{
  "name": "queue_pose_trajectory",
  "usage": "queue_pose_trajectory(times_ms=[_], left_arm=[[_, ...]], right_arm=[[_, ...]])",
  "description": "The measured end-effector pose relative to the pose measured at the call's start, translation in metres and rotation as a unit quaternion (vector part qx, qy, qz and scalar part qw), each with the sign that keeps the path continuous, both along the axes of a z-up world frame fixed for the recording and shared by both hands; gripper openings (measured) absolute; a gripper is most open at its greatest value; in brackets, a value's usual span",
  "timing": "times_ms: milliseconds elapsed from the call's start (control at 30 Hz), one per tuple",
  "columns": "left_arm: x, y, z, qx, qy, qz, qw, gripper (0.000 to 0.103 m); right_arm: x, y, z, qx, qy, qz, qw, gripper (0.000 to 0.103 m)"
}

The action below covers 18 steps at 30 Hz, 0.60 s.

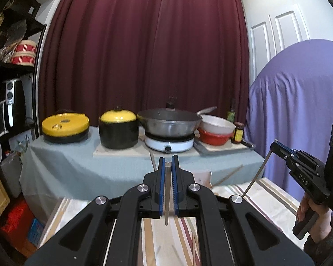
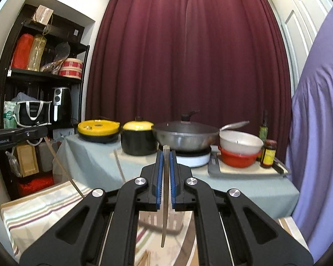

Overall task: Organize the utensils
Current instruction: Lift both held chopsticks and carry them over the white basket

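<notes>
Chopstick [image 1: 167, 190] clamped between left gripper [image 1: 168, 166] fingers, tip hanging below

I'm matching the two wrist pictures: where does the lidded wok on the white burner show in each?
Left wrist view: the wok sits just above centre, right above the jaws' tips.
Right wrist view: the wok sits right of centre, above the jaws.
Shared landmark: the black pot with yellow lid beside its left.

We see a home cooking corner: a lidded wok [image 2: 186, 136] on a cloth-covered table [image 2: 95, 161] mid-frame, maroon curtain [image 2: 188, 55] behind, cluttered shelves [image 2: 44, 75] at left.
</notes>
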<state>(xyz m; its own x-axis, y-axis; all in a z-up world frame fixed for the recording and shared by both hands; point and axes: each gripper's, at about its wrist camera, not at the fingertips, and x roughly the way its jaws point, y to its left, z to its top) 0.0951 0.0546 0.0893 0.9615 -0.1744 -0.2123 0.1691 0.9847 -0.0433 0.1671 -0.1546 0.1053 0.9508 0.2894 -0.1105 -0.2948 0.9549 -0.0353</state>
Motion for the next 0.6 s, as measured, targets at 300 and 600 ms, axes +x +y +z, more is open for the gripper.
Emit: queue_pose_trajectory(times_ms=[300, 600], left_arm=[[0.047, -0.007, 0.033, 0.001, -0.043, -0.008, 0.999, 0.007], [0.101, -0.013, 0.032, -0.002, -0.033, -0.009, 0.9994, 0.007]], right_arm=[[0.053, 0.002, 0.021, 0.005, -0.029, -0.003, 1.0, 0.006], [0.109, 0.002, 0.013, 0.01, -0.029, -0.007, 1.0, 0.006]])
